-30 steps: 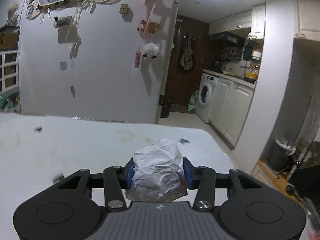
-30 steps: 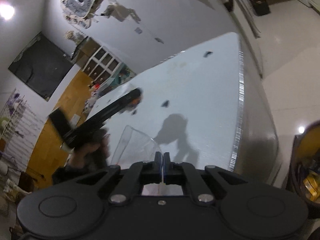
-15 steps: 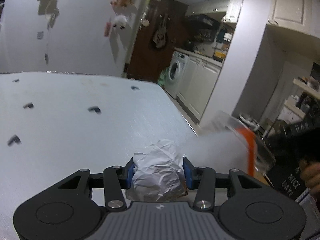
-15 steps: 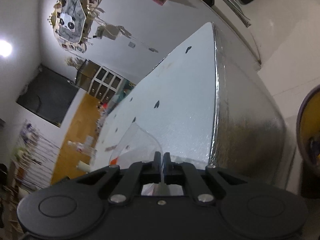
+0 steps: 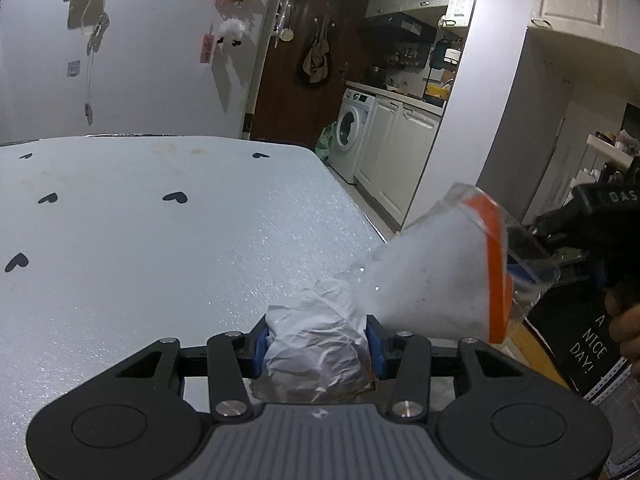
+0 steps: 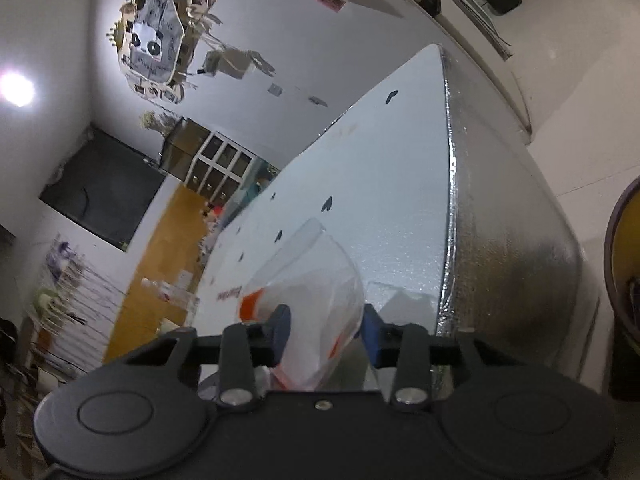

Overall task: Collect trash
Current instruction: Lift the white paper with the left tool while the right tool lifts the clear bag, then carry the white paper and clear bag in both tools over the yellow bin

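A: From the left wrist view, what have the left tongs (image 5: 317, 342) got?

B: A crumpled ball of white paper (image 5: 316, 344), pinched between the two blue pads above the near corner of the desk (image 5: 160, 248). That view also shows the clear plastic bag (image 5: 448, 272) with its orange band, hanging just right of the paper, beyond the desk's edge. The other tool's dark body and part of a hand (image 5: 626, 320) sit at the far right.

A: And the right wrist view?

B: It shows what the left cannot: the right tongs (image 6: 324, 332) have just been opening, and their blue pads now stand apart with the bag (image 6: 308, 300) between them. The right pad is clear of the film; whether the left pad still touches it, I cannot tell. The paper ball does not show there.

A: Anything else only there?

B: The desk's silvery side (image 6: 508, 240), and a dark, yellow-lined bin rim (image 6: 624, 256) at the right edge.
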